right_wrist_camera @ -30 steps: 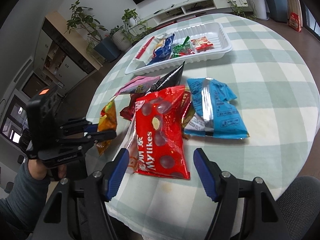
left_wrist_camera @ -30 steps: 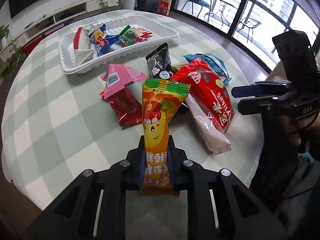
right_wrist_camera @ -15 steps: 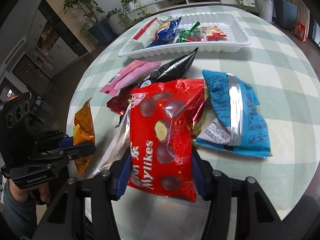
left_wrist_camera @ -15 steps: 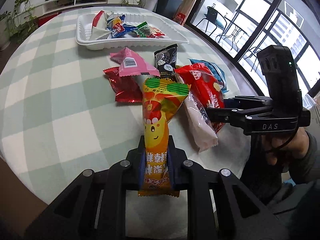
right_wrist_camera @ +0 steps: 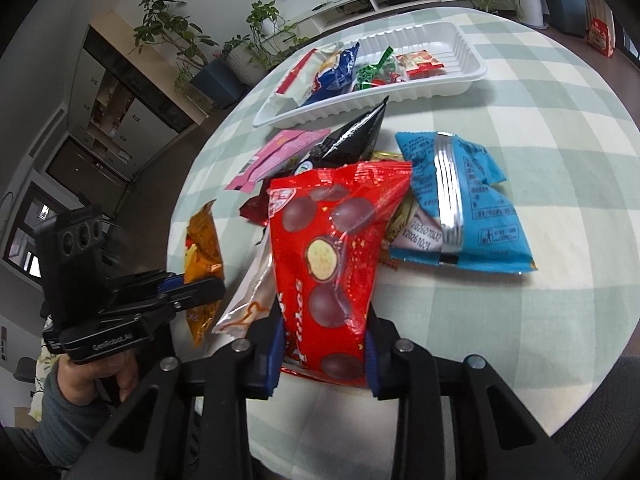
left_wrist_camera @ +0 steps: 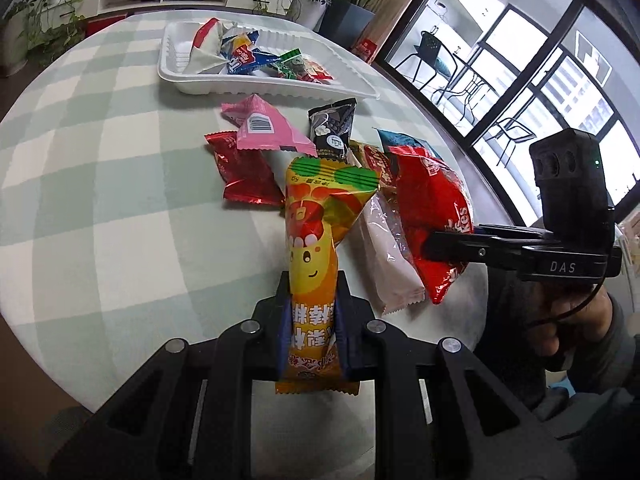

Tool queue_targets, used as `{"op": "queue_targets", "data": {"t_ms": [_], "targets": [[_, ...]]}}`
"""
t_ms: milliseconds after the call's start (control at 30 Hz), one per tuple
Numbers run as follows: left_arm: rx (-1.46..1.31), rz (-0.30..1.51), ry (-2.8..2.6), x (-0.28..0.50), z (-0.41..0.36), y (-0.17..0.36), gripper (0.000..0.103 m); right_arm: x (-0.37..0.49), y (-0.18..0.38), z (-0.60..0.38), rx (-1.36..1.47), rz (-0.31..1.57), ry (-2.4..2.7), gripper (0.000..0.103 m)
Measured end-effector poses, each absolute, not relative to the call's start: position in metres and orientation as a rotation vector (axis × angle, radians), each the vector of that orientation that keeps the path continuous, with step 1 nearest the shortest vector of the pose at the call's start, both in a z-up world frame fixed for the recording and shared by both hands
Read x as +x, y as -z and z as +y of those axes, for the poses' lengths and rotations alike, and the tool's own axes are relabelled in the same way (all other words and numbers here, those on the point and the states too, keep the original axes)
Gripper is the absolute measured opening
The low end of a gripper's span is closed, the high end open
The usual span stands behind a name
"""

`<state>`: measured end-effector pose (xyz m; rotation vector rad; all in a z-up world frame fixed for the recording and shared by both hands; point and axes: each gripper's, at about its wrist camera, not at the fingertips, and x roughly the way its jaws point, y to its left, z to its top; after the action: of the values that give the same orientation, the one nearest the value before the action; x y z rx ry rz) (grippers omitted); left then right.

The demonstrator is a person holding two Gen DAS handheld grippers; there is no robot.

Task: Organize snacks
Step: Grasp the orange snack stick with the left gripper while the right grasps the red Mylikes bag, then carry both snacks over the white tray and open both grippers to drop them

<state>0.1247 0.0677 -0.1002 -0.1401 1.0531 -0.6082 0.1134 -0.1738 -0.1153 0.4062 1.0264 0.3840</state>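
Observation:
My left gripper (left_wrist_camera: 313, 312) is shut on an orange snack packet (left_wrist_camera: 320, 240) and holds it above the near table edge; the packet also shows in the right wrist view (right_wrist_camera: 202, 248). My right gripper (right_wrist_camera: 322, 344) is shut on a red Mylikes bag (right_wrist_camera: 332, 248), lifted off the pile; the bag also shows in the left wrist view (left_wrist_camera: 432, 208). A white tray (left_wrist_camera: 188, 80) with several snacks stands at the far side, also in the right wrist view (right_wrist_camera: 464, 76). Loose on the table lie a pink packet (left_wrist_camera: 264, 128), a dark red packet (left_wrist_camera: 244, 172), a black packet (left_wrist_camera: 332, 130), a white packet (left_wrist_camera: 388, 264) and a blue bag (right_wrist_camera: 460, 204).
The round table has a green and white checked cloth (left_wrist_camera: 100, 208). Its near edge lies just in front of both grippers. Potted plants (right_wrist_camera: 256, 48), a low shelf and large windows (left_wrist_camera: 520, 80) stand beyond the table. The other hand-held gripper (right_wrist_camera: 120, 300) is at my left.
My right gripper has closed on the red Mylikes bag and lifted its near end. My left gripper, still holding the orange packet, has swung so the tray sits further left.

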Motion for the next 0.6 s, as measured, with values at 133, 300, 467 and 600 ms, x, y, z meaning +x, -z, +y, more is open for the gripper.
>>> {"op": "queue_targets", "data": {"t_ms": [133, 300, 467, 600], "targets": [[-0.152, 1.052, 0.617, 0.122, 0.066, 0.099, 0.016, 0.105, 0.11, -0.18, 0.437, 1.017, -0.401, 0.035], [-0.192, 1.044, 0.632, 0.121, 0.065, 0.094, 0.016, 0.099, 0.106, -0.181, 0.449, 1.02, -0.425, 0.035], [-0.214, 1.03, 0.64, 0.122, 0.064, 0.086, 0.016, 0.095, 0.104, -0.179, 0.471, 1.026, -0.457, 0.035], [-0.257, 1.01, 0.642, 0.133, 0.072, 0.075, 0.016, 0.095, 0.096, -0.189, 0.51, 1.006, -0.468, 0.035]]}}
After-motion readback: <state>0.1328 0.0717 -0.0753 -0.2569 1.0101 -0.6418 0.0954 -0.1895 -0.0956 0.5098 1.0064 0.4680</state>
